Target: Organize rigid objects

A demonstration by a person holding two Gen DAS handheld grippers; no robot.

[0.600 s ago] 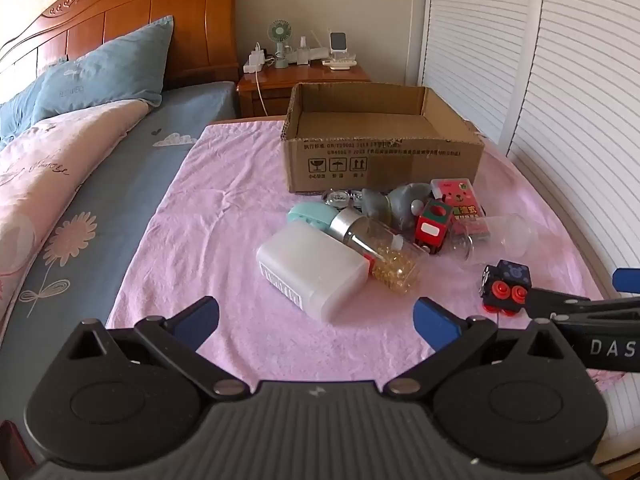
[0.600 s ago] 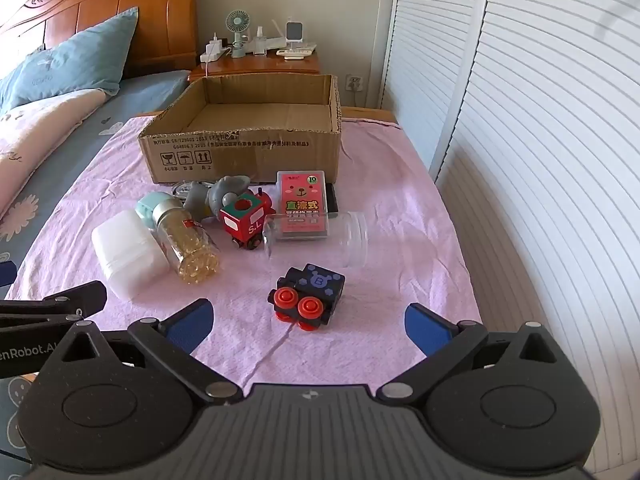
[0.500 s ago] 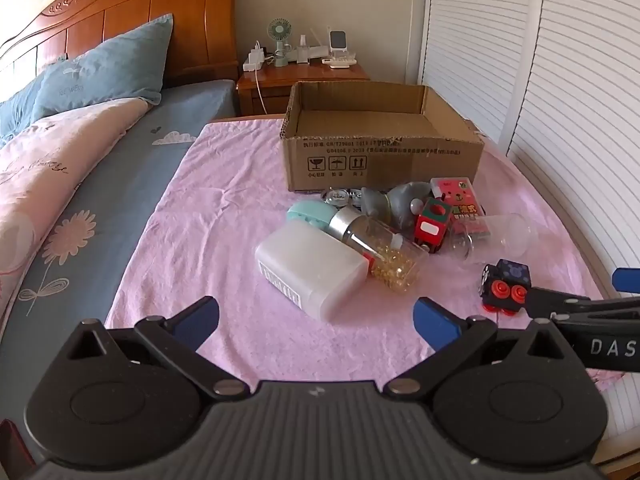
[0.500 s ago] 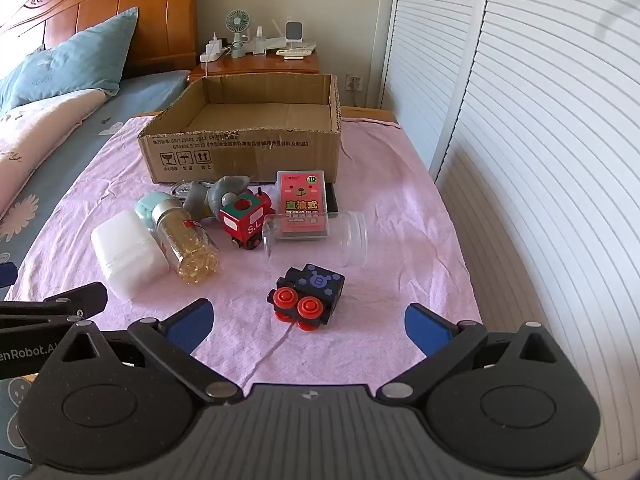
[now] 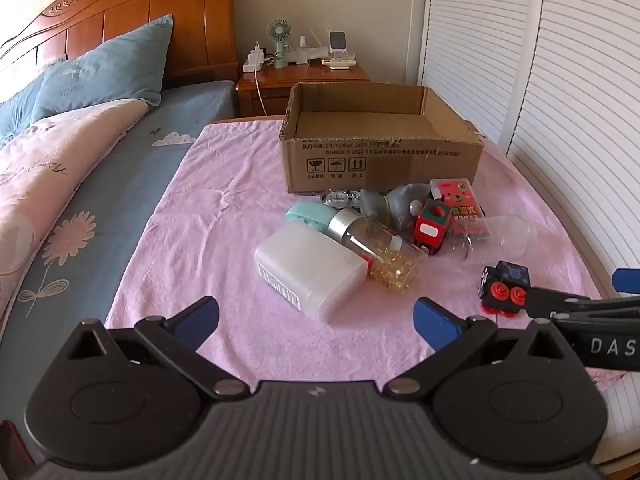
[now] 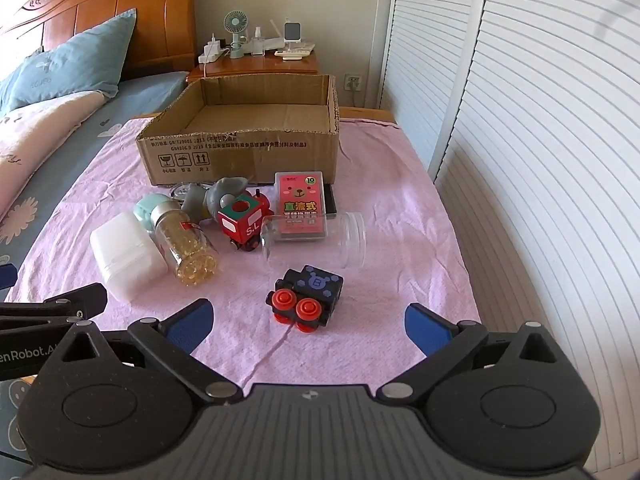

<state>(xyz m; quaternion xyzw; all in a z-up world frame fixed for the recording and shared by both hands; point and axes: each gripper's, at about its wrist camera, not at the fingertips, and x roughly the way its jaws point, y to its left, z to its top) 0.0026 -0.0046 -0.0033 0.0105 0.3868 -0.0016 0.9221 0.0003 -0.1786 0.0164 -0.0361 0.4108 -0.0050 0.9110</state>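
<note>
Fingers of our left gripper (image 5: 316,320) and right gripper (image 6: 308,322) spread wide, empty; nothing shifted over last half second, we hover unchanged, so sorting not begun; toys, bottles and white container (image 5: 310,270) lie clustered on pink cloth (image 5: 208,216) over bench, near empty cardboard box (image 6: 244,152); bed left, shutter doors right.

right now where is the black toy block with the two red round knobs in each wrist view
Left wrist view: the black toy block with two red round knobs sits far right on the pink cloth, beside the tip of the right gripper's finger.
Right wrist view: the same block sits near the centre, just ahead of the open jaws.
Shared landmark: the open brown cardboard box stands behind the pile in both.
</note>
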